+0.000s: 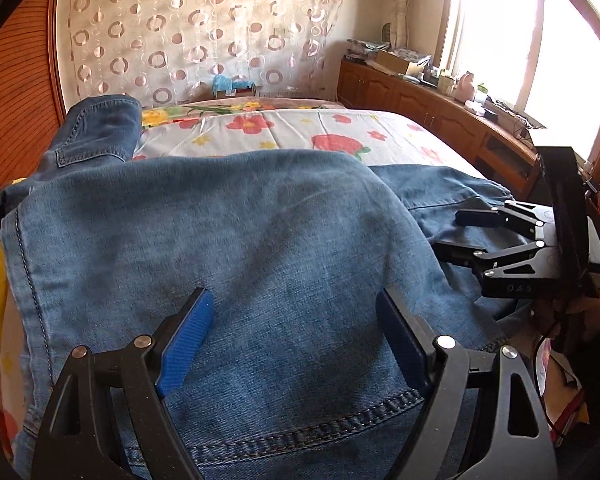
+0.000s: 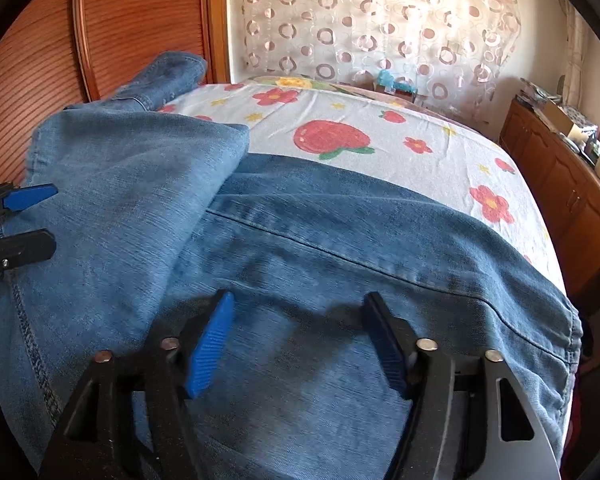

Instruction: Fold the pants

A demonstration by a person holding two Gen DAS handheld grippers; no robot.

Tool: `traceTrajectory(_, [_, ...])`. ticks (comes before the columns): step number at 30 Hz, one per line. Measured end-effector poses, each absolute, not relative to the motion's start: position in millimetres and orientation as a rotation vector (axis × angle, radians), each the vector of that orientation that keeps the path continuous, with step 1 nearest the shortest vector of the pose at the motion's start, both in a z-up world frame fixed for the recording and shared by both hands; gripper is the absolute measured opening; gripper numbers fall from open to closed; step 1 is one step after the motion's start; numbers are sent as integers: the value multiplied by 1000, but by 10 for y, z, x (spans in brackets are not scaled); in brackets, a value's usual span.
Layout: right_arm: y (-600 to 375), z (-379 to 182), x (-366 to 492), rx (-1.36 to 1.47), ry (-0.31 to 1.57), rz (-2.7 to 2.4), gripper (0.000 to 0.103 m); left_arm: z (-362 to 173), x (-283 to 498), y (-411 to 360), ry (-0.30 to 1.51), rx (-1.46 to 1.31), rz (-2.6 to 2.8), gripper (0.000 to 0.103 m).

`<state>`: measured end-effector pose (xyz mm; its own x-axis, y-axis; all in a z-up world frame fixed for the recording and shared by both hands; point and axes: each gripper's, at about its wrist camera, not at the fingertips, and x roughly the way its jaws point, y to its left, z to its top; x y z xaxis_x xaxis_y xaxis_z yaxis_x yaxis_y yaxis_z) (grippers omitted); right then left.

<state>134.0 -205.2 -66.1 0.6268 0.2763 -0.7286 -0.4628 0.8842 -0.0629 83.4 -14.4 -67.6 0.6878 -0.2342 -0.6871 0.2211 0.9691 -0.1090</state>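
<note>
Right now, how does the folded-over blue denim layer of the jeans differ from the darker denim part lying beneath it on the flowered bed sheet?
The folded-over blue denim layer looks paler and more faded; the darker denim part is a deeper blue. The folded layer lies on top, towards the wooden panel; the darker part lies under it and reaches to the bed's edge. The folded layer's face looks plain; the darker part carries a long stitched seam. Both belong to the same jeans on the flowered bed sheet.

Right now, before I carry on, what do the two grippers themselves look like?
Both are black plastic two-finger units with silver pivot pins and ribbed blue pads lining the fingers. The left gripper and right gripper look alike. On the right one's body, seen from the left wrist, faint raised letters read DAS, and a thin red cable trails below it.
</note>
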Motion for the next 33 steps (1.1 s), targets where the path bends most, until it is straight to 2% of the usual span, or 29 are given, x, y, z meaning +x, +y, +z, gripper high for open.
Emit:
traceTrajectory(1, [-2062,-659,1356,-249,796,424,77,-675,826,-146,772,-19,-255,84])
traceTrajectory(13, [-2121,-595,1165,-261,861,400,78,-699,785,-152,773,-26,-254,84])
traceTrajectory(24, [-2669,-311,704,-243,744,242,78,-703,786,-163,775,-24,-255,84])
traceTrajectory(33, [-3339,-445,438,-155,722,170,78,-707,755,-232,777,-21,-270,84])
